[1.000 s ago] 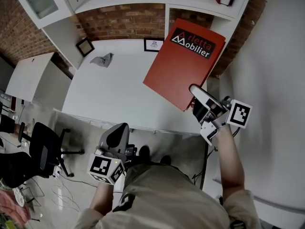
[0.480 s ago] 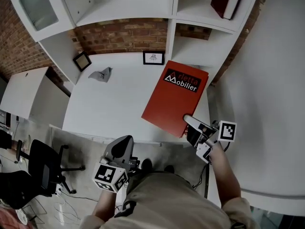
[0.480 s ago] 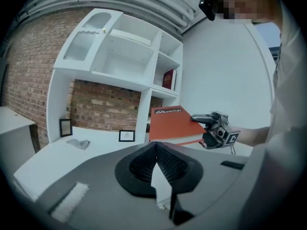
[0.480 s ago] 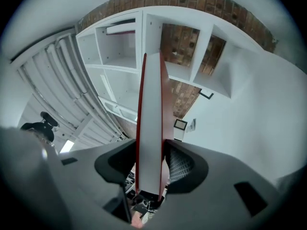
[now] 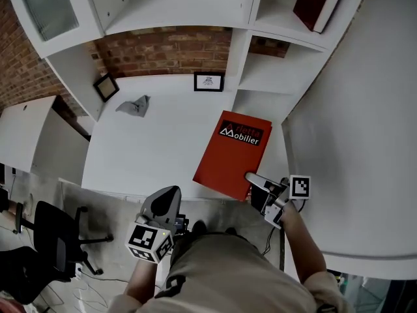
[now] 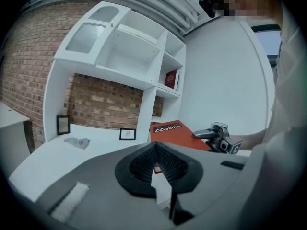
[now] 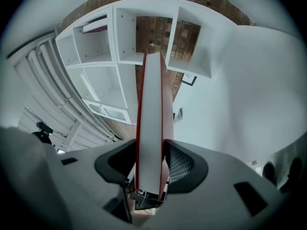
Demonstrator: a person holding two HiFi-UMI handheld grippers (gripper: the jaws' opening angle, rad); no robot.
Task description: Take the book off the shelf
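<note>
A large red book (image 5: 234, 155) printed "Mobilier" lies flat and low over the right part of the white desk (image 5: 150, 149); I cannot tell whether it rests on it. My right gripper (image 5: 253, 186) is shut on the book's near corner. In the right gripper view the book's white page edge (image 7: 151, 104) runs up between the pads of the right gripper (image 7: 151, 150). My left gripper (image 5: 166, 195) hangs shut and holds nothing in front of the desk's near edge. From the left gripper (image 6: 156, 164) I see the book (image 6: 175, 133) and the right gripper (image 6: 213, 133).
A dark red book (image 5: 319, 2) leans in the upper right shelf compartment. Two small picture frames (image 5: 208, 81) (image 5: 105, 87) and a crumpled grey cloth (image 5: 133, 105) sit at the back of the desk. An office chair (image 5: 55, 240) stands on the floor at the left.
The right gripper has come down and rolled, bringing the book from a raised tilt near the shelf to flat over the desk. The left gripper has shifted a little.
</note>
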